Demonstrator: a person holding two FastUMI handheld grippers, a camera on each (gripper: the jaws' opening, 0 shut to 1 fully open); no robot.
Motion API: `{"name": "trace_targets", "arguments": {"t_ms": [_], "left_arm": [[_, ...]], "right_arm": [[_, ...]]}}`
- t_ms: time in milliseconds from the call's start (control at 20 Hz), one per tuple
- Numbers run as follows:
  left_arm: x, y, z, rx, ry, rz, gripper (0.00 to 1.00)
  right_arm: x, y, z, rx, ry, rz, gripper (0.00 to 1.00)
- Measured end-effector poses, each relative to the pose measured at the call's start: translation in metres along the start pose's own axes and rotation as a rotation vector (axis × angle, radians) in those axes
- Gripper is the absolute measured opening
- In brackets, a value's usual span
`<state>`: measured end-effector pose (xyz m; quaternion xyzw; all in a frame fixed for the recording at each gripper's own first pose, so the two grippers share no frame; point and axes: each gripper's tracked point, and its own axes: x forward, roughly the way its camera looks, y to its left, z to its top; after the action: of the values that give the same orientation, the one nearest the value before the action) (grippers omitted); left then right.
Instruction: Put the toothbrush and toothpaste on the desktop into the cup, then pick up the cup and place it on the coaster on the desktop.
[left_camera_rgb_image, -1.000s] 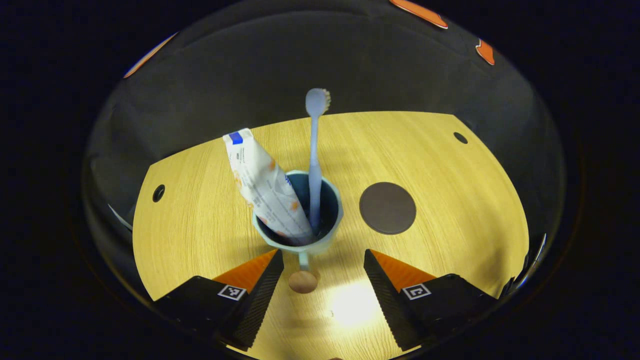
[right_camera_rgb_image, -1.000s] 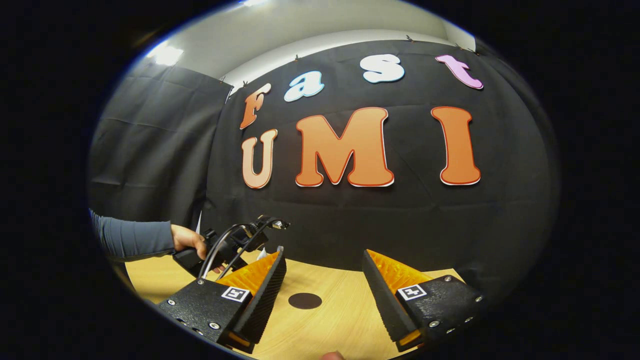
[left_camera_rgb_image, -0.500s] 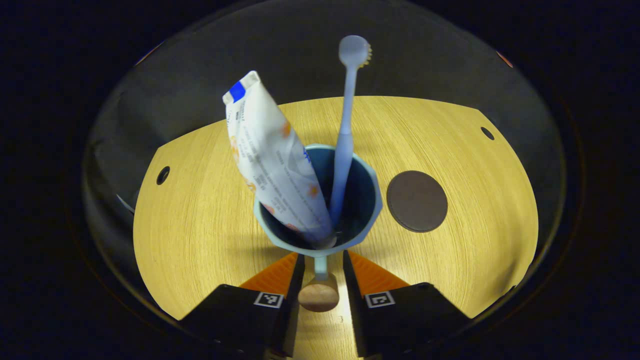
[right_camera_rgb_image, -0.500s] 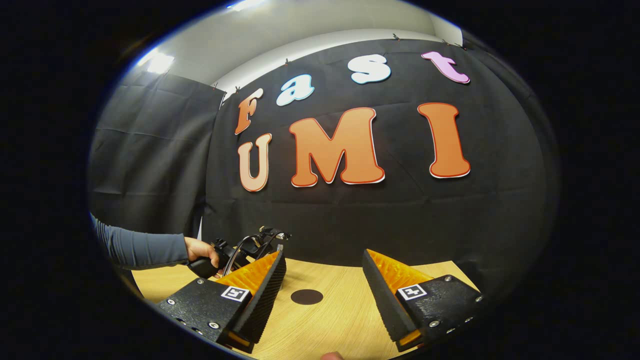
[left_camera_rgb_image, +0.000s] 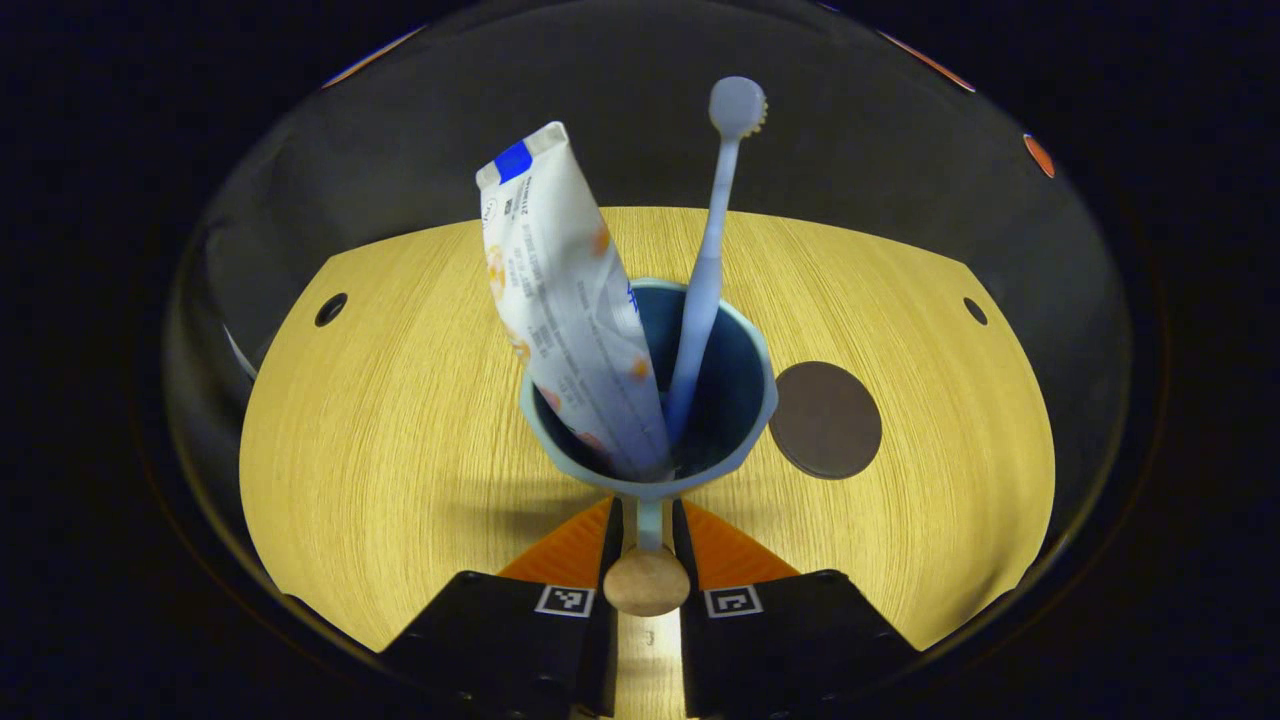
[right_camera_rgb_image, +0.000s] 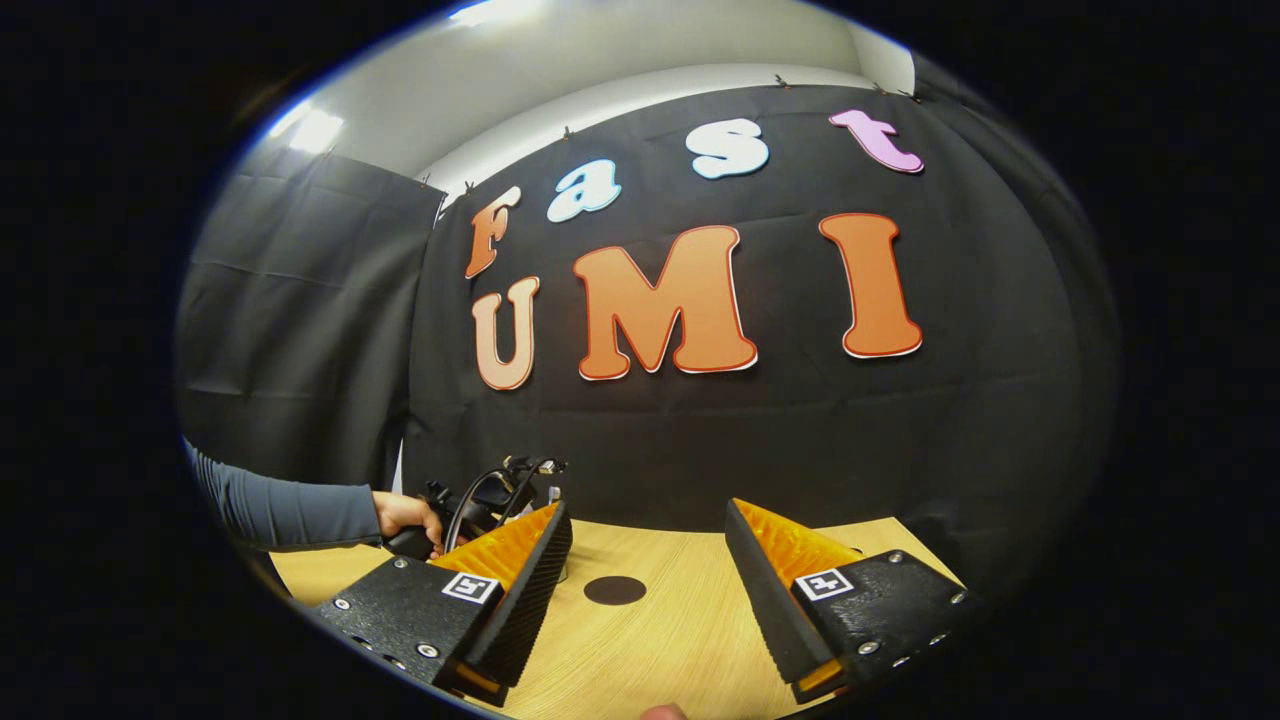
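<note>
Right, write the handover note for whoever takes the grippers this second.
Left gripper: shut on the cup's handle. Right gripper: open, holding nothing, above the desk.
Cup stands on the desk, toothpaste and toothbrush leaning inside it. Coaster lies bare, just beside the cup.
Done: both items loaded, handle gripped.
Left: lift the cup and set it on the coaster.
</note>
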<state>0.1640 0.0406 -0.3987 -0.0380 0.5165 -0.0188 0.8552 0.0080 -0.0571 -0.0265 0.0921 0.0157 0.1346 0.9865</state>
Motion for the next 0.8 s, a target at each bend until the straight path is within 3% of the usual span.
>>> {"name": "trace_targets", "arguments": {"t_ms": [200,250,350,400,450,700,800], "left_arm": [[-0.007,0.003,0.013,0.006,-0.032,-0.012,0.27],[-0.006,0.004,0.010,0.008,-0.023,-0.010,0.21],[-0.008,0.002,0.011,-0.013,-0.022,-0.011,0.21],[-0.008,0.000,0.012,-0.014,-0.031,-0.016,0.21],[-0.011,-0.001,0.013,-0.021,-0.042,-0.021,0.21],[-0.031,0.000,0.021,0.004,-0.123,-0.002,0.20],[-0.025,-0.001,0.023,0.030,-0.110,0.012,0.18]], "right_arm": [[-0.012,-0.005,0.004,-0.003,-0.023,-0.019,0.92],[-0.013,-0.005,0.003,-0.002,-0.023,-0.021,0.92],[-0.016,-0.010,0.003,0.002,-0.027,-0.031,0.92],[-0.018,-0.014,0.004,0.008,-0.029,-0.034,0.97],[-0.021,-0.017,0.002,0.014,-0.029,-0.039,0.92],[-0.030,-0.029,0.002,0.040,-0.038,-0.059,0.92],[-0.031,-0.031,-0.001,0.048,-0.036,-0.063,0.97]]}}
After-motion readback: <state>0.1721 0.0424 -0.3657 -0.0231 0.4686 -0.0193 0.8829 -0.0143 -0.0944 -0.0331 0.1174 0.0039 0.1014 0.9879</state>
